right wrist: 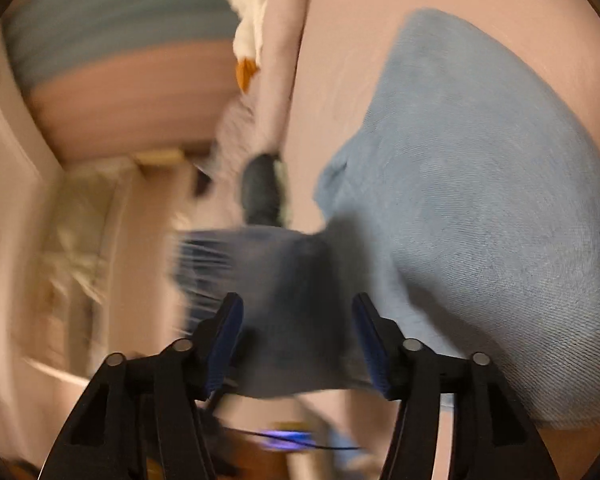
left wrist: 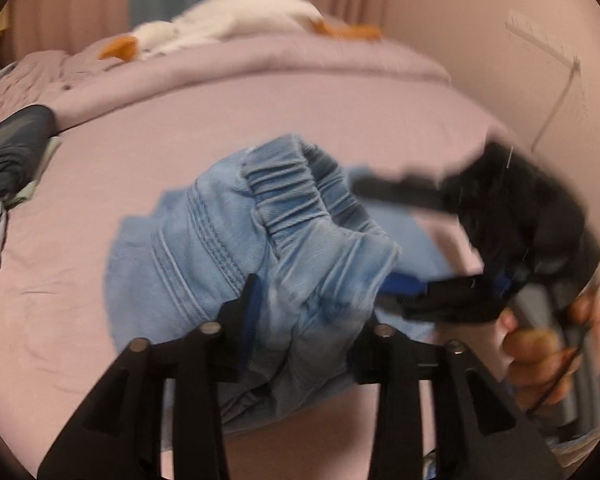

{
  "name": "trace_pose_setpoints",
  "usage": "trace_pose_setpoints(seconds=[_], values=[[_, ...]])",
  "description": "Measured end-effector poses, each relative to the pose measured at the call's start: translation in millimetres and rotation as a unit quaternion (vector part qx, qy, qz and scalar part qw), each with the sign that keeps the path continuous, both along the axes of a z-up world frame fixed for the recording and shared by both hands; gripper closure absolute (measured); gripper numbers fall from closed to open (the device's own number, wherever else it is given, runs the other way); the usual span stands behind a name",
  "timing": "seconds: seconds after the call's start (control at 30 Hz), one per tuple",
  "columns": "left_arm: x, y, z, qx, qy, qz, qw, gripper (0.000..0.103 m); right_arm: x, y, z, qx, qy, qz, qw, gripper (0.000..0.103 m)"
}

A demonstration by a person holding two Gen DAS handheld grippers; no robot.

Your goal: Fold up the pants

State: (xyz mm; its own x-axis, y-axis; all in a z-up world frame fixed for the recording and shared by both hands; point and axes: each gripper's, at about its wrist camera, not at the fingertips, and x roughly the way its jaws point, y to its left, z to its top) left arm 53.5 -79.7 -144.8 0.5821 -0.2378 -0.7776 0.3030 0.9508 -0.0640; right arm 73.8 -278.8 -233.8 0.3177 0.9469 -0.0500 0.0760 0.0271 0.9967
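Light blue denim pants (left wrist: 236,248) with an elastic waistband lie bunched on a pink bed sheet (left wrist: 100,184). My left gripper (left wrist: 312,320) has its jaws spread wide with a thick fold of the pants between them. In the left wrist view my right gripper (left wrist: 384,240) reaches in from the right, held by a hand, its fingers spread over the pants. In the blurred right wrist view the right gripper (right wrist: 298,344) is open with pants fabric (right wrist: 480,220) between and beyond its fingers.
A rolled pink duvet (left wrist: 220,68) with a white and orange plush toy (left wrist: 220,24) lies at the far side of the bed. Dark folded clothes (left wrist: 12,152) sit at the left edge. A pink wall stands on the right.
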Motion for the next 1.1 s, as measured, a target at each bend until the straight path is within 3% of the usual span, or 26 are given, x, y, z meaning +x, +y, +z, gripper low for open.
trace_pose_setpoints(seconds=[0.07,0.13,0.27,0.37,0.43,0.53,0.57,0.6,0.63,0.77,0.9,1.0,1.1], values=[[0.1,-4.2,-7.9,0.004,0.011,-0.004,0.9999,0.046,2.0,10.2,0.4,0.008,0.004,0.006,1.0,0.039],[-4.8,-3.3,-9.3,-0.001,0.011,-0.014,0.9998,0.026,7.1,5.9,7.4,0.025,0.003,0.01,1.0,0.031],[-17.2,11.6,-3.4,-0.025,0.015,-0.019,0.9994,0.025,6.7,19.2,11.7,0.011,0.009,0.011,1.0,0.029],[-34.5,33.6,3.6,-0.073,0.018,-0.015,0.9971,0.024,12.5,24.2,17.4,-0.025,0.0,0.016,1.0,0.029],[-42.5,59.2,7.3,-0.106,0.021,0.009,0.9941,0.024,15.0,29.7,24.3,-0.093,-0.012,0.027,0.995,0.029],[-44.6,89.5,7.0,-0.109,0.022,0.064,0.9917,0.024,13.6,44.8,36.6,-0.19,-0.051,0.047,0.979,0.029],[-42.8,97.6,6.2,-0.114,0.025,0.081,0.9898,0.024,13.1,49.5,39.1,-0.213,-0.061,0.048,0.974,0.032],[-41.9,106.1,5.0,-0.126,0.03,0.097,0.9869,0.024,12.9,57.4,42.6,-0.249,-0.076,0.053,0.964,0.042],[-42.4,111.5,3.7,-0.135,0.035,0.106,0.9845,0.024,13.4,62.9,42.2,-0.269,-0.086,0.058,0.957,0.06],[-40.8,119.1,-0.6,-0.142,0.045,0.131,0.9802,0.024,12.0,64.2,51.8,-0.287,-0.119,0.046,0.949,0.069],[-38.1,111.1,-5.3,-0.144,0.054,0.13,0.9796,0.024,13.4,31.3,76.9,-0.289,-0.161,0.002,0.944,0.07],[-40.8,110.2,-6.4,-0.143,0.059,0.124,0.98,0.024,18.8,-9.1,79.9,-0.296,-0.151,-0.03,0.943,0.07],[-33.6,103.7,-9.6,-0.14,0.066,0.119,0.9808,0.024,23.9,-24.7,57.8,-0.308,-0.121,-0.025,0.943,0.07]])
